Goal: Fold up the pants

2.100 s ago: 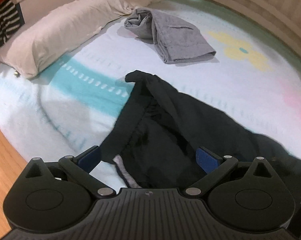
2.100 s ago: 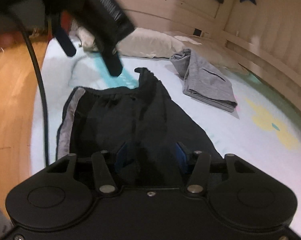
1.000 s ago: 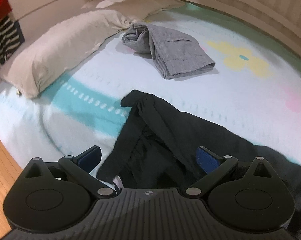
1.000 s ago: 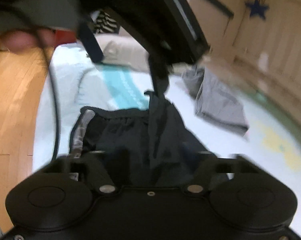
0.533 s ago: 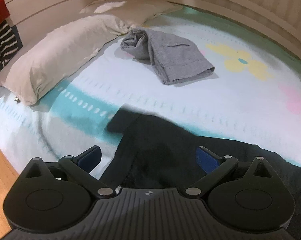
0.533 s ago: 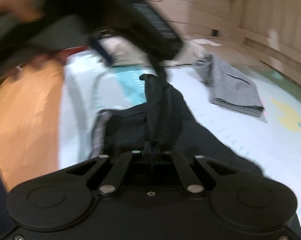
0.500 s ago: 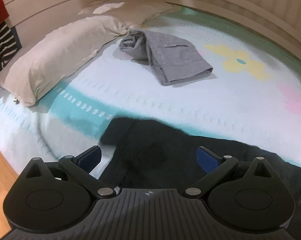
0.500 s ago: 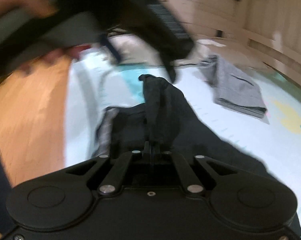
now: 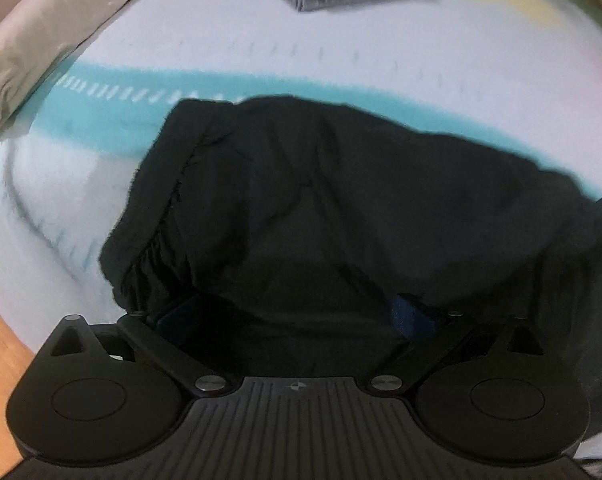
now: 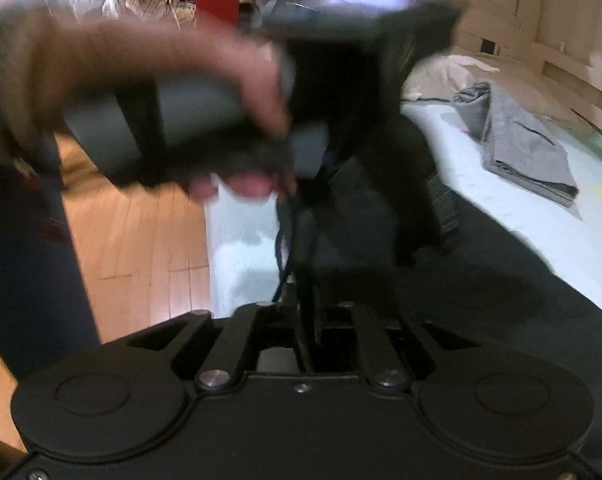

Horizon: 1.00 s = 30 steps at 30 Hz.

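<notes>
Black pants (image 9: 341, 208): matte, soft, wrinkled fabric bunched on the bed (image 9: 381, 52), long axis running left-right in the left wrist view. Left hand-held gripper (image 9: 297, 316) spread wide over them, blue pads apart. Right hand-held gripper (image 10: 309, 320) clamped on a fold. Folded grey garment (image 10: 529, 152) and beige pillow (image 9: 41, 36) farther back; wood floor (image 10: 141, 240) alongside.

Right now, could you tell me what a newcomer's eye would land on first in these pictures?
Probably the black pants, a dark heap filling the middle of the left wrist view on the pale bedsheet, draped over the open left gripper. In the right wrist view, a blurred hand gripping the other tool's handle looms at upper left. Folded grey pants lie farther back.
</notes>
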{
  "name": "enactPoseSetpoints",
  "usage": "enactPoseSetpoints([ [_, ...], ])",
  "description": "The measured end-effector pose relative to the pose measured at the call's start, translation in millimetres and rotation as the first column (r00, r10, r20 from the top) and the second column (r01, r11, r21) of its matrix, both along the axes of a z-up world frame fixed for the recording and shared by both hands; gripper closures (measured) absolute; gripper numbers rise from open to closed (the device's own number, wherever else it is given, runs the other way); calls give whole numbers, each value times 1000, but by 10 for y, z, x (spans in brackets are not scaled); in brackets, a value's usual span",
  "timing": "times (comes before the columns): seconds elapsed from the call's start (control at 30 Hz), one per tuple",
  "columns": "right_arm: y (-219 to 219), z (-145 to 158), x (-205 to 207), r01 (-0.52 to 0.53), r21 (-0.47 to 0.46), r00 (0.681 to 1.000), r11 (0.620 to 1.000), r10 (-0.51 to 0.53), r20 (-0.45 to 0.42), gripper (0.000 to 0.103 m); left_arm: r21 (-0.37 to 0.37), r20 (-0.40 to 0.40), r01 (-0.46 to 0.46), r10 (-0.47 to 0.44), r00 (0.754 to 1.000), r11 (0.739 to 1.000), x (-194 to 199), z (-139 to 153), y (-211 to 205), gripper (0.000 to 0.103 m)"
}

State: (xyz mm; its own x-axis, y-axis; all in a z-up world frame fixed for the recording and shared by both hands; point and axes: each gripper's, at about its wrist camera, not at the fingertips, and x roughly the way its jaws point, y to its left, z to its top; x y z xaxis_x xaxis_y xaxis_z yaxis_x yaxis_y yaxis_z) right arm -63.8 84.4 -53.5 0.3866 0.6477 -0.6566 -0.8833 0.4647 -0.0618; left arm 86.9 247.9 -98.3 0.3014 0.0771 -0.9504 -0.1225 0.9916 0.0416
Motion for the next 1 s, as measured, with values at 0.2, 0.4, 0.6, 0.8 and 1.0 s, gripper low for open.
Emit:
enactPoseSetpoints([
  [0.2, -872, 419, 304, 199, 72, 980, 977, -197, -29, 53, 24, 122, -51, 48, 991, 998, -68, 327, -107, 1],
  [0.4, -1487, 552, 911, 431, 125, 902, 894, -430, -41, 52, 53, 247, 15, -27, 969, 998, -50, 641, -547, 1],
  [0.6, -1423, 151, 1318, 455, 38, 888, 889, -450, -98, 52, 27, 155, 120, -123, 980, 992, -44, 315, -733, 1],
  [0.8, -1306, -104, 1134, 241, -59, 935, 969, -248, -254, 52, -26, 27, 89, -88, 996, 996, -105, -44, -576, 1],
  [1.0, -1328, 113, 1232, 309, 63, 932, 949, -289, -219, 50, -15, 33, 93, -93, 995, 996, -119, -35, -567, 1],
])
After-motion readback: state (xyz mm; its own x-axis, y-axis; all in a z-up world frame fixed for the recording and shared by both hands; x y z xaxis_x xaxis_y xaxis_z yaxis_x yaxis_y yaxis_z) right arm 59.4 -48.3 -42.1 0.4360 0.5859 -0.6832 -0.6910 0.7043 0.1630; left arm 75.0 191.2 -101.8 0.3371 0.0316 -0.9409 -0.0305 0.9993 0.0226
